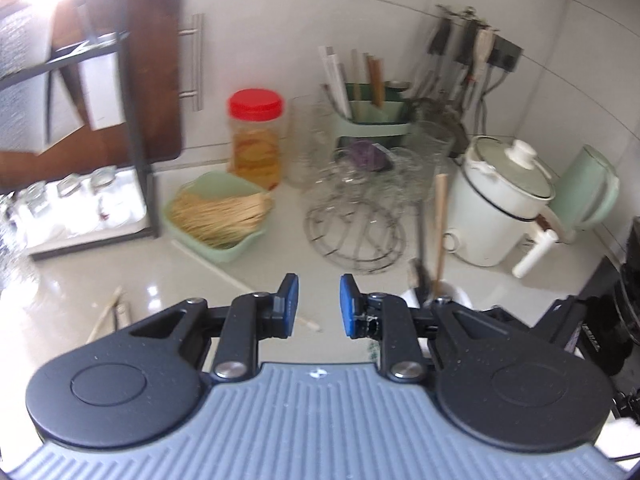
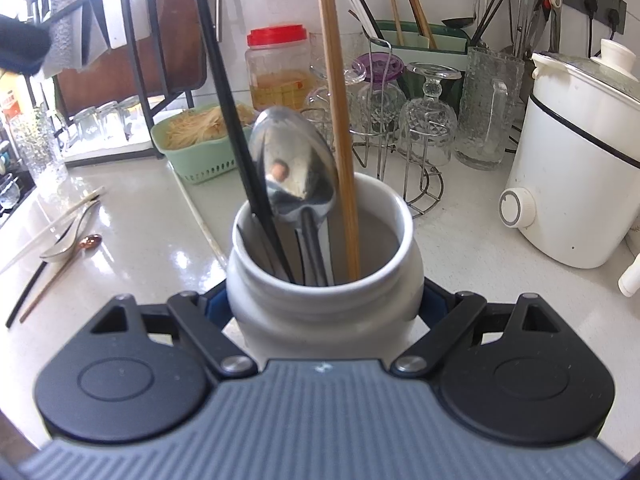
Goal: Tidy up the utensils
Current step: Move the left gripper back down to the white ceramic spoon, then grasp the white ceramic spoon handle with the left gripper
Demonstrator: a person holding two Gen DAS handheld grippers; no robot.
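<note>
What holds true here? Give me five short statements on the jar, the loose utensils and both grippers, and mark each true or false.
1. The right gripper clamps the white jar. True.
2. The jar is empty. False: it holds a metal spoon, a black chopstick and a wooden chopstick.
3. The left gripper carries a chopstick between its fingers. False: the fingers stand apart with nothing between them.
4. Loose utensils lie on the counter, left of the jar in the right wrist view. True.
5. The plastic container behind the jar has a green lid. False: its lid is red.
</note>
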